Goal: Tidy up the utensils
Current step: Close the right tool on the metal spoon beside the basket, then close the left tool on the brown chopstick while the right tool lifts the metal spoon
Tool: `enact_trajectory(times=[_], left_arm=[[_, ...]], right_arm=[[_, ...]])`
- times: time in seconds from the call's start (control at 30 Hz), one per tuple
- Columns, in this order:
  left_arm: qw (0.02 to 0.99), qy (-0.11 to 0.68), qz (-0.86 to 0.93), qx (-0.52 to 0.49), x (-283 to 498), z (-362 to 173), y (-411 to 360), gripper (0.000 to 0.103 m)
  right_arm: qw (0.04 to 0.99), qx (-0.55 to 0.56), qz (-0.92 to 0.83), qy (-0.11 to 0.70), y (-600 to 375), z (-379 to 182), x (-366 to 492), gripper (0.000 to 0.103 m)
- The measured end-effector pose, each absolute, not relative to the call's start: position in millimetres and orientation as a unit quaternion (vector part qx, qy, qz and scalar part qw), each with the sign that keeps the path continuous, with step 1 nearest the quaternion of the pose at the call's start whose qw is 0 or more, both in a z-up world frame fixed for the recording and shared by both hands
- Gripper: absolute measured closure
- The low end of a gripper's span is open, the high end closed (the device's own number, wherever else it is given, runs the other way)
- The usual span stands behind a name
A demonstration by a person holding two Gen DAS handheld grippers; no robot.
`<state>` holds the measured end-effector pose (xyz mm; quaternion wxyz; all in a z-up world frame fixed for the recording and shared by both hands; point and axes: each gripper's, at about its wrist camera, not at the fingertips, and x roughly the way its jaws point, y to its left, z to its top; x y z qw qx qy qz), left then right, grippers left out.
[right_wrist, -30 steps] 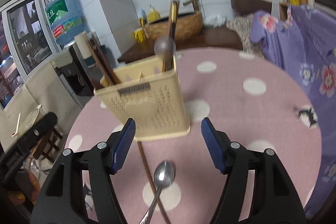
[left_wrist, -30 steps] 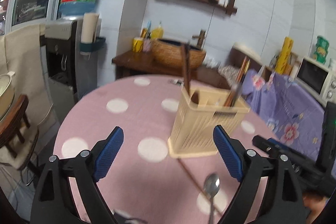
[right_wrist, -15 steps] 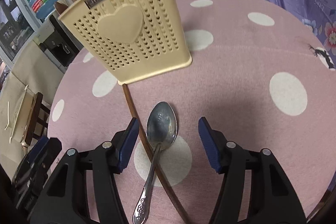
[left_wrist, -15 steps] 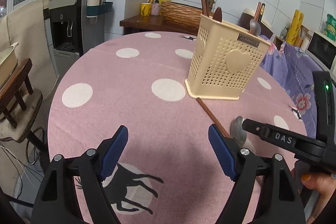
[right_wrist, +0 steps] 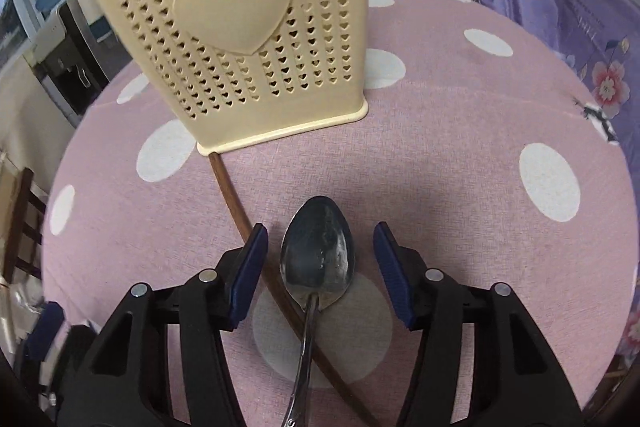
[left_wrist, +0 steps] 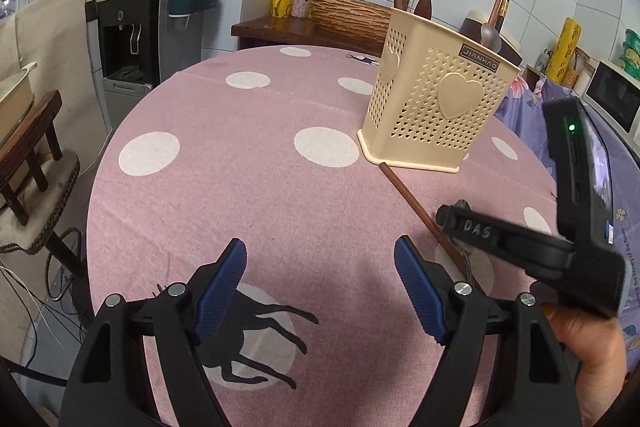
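Observation:
A cream perforated utensil holder (left_wrist: 436, 107) (right_wrist: 244, 39) stands on the pink polka-dot table and holds chopsticks and spoons. A metal spoon (right_wrist: 316, 263) lies on the cloth, its bowl between the open fingers of my right gripper (right_wrist: 318, 267), which is low over it. A brown chopstick (right_wrist: 256, 247) (left_wrist: 416, 207) lies from the holder's base under the spoon's handle. My left gripper (left_wrist: 320, 287) is open and empty, above the table's near side. The right gripper's body (left_wrist: 520, 243) shows in the left wrist view, hiding the spoon.
A water dispenser (left_wrist: 132, 27) stands beyond the table's left edge, with a wooden stool (left_wrist: 28, 147) nearer. A purple floral cloth (right_wrist: 560, 7) lies to the right. A wooden counter with a woven basket (left_wrist: 348, 15) is behind the table.
Both grippers have come down and closer to the table. My right gripper has moved forward so that the spoon's bowl now sits between its fingers. Both stay open.

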<state>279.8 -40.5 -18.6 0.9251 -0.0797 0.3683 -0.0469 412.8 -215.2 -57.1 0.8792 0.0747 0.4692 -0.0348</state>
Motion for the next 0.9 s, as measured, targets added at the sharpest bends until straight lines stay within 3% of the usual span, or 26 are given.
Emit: enact_trajectory(times=[0.23, 0.5, 0.9], left_arm=[[0.924, 0.372, -0.050, -0.077, 284, -19, -42, 0.028], [0.912, 0.396, -0.071, -0.076, 305, -19, -53, 0.032], [0.881, 0.464, -0.079, -0.046, 371, -27, -111, 0.041]], right_arm=[[0.883, 0.025, -0.024, 0.469, -210, -57, 402, 0.064], [0.870, 0.108, 0.029, 0.480, -243, -53, 401, 0.064], [0.885, 0.122, 0.020, 0.449, -279, -40, 383, 0.064]])
